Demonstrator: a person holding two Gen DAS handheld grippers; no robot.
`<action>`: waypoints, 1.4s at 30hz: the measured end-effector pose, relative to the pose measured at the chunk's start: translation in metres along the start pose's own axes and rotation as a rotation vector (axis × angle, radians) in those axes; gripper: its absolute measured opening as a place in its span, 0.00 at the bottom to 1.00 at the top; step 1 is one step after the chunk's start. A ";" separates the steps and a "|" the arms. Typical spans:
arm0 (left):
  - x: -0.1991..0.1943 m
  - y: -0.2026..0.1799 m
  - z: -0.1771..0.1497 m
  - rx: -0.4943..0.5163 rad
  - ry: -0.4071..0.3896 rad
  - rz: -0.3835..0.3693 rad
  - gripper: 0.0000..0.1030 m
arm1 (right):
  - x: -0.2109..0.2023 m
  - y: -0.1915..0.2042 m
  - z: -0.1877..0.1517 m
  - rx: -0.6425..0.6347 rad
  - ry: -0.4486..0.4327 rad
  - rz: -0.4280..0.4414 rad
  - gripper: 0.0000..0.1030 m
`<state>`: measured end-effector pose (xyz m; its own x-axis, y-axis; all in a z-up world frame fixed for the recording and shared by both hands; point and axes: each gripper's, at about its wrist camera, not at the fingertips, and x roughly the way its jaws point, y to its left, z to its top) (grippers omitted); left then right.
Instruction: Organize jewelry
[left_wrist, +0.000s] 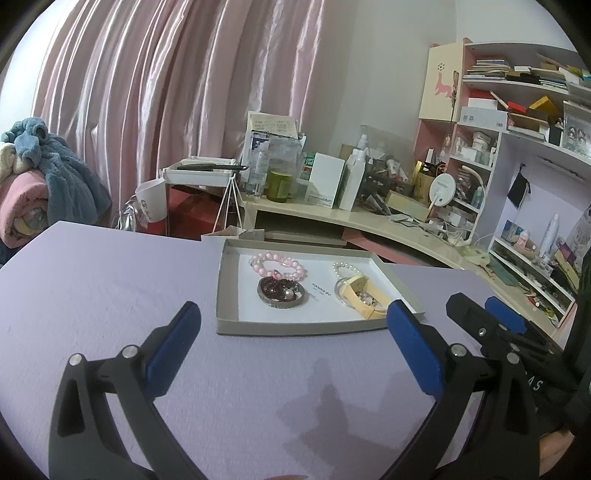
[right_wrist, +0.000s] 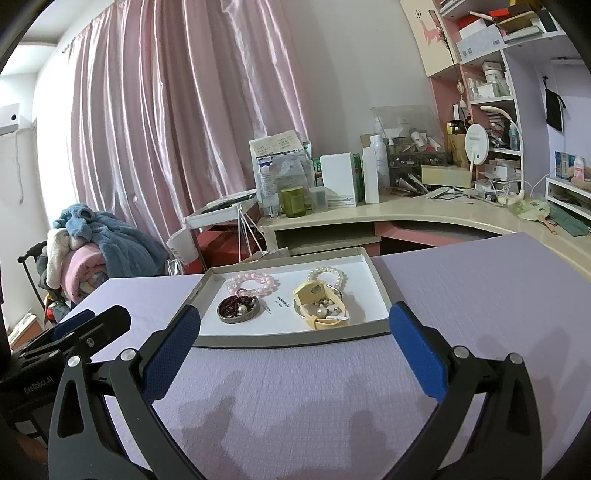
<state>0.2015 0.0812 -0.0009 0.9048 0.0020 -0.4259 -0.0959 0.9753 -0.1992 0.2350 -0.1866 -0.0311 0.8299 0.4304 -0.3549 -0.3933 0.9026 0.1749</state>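
A shallow grey tray (left_wrist: 227, 295) (right_wrist: 380, 291) with a white floor lies on the lilac table. In it are a pink bead bracelet (left_wrist: 280, 266) (right_wrist: 255, 282), a round metal dish (left_wrist: 282, 291) (right_wrist: 238, 309) with dark red beads, a white pearl bracelet (left_wrist: 341, 267) (right_wrist: 328, 274) and a cream strap watch (left_wrist: 364, 293) (right_wrist: 321, 301) over a ring dish. My left gripper (left_wrist: 293, 317) is open and empty, just short of the tray's near edge. My right gripper (right_wrist: 293, 319) is open and empty at the near edge too.
The lilac table (left_wrist: 110, 288) (right_wrist: 480, 295) ends just behind the tray. Beyond are a cluttered cream desk (left_wrist: 369, 218) (right_wrist: 424, 214), shelves (left_wrist: 517, 110), pink curtains (right_wrist: 184, 110) and a pile of blankets (left_wrist: 37, 177) (right_wrist: 92, 251). The other gripper shows at right (left_wrist: 491, 321) and at left (right_wrist: 92, 325).
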 end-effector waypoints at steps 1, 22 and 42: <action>0.000 0.000 0.000 0.000 -0.001 -0.001 0.98 | -0.001 0.000 0.000 0.001 -0.003 0.000 0.99; -0.003 -0.006 0.003 0.001 -0.004 -0.002 0.98 | -0.003 -0.004 0.003 0.002 -0.011 -0.009 0.99; -0.001 -0.004 0.003 0.002 -0.013 0.004 0.98 | -0.003 -0.005 0.003 -0.001 -0.011 -0.007 0.99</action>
<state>0.2022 0.0782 0.0033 0.9097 0.0085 -0.4151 -0.0984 0.9757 -0.1957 0.2356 -0.1927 -0.0280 0.8372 0.4237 -0.3458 -0.3874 0.9057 0.1718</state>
